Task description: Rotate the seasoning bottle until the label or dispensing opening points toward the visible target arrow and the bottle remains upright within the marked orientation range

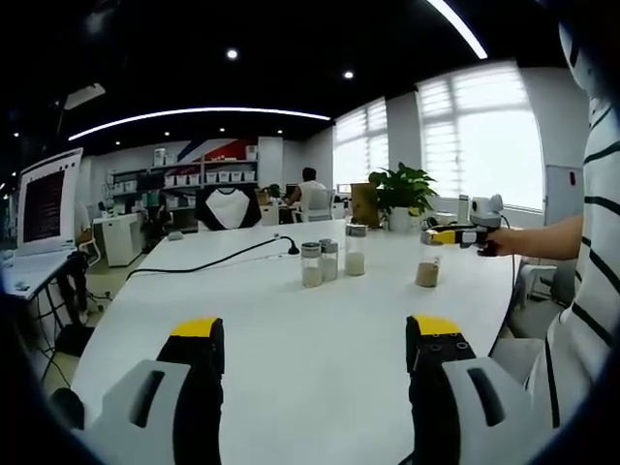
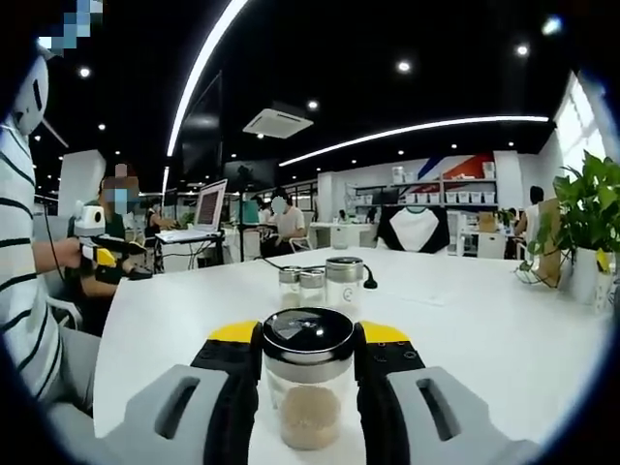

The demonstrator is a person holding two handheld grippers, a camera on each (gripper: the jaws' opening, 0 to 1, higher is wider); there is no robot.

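Four seasoning bottles are standing on one white table [image 1: 291,329]: one bottle [image 2: 308,387] sitting between the right jaws, three others [image 2: 315,285] grouped just beyond them. One potted plant [image 2: 587,228] is standing to their right.

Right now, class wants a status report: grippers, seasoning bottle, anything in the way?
Right gripper shut on seasoning bottle, upright on table. Left gripper open, empty. Three jars stand beyond.
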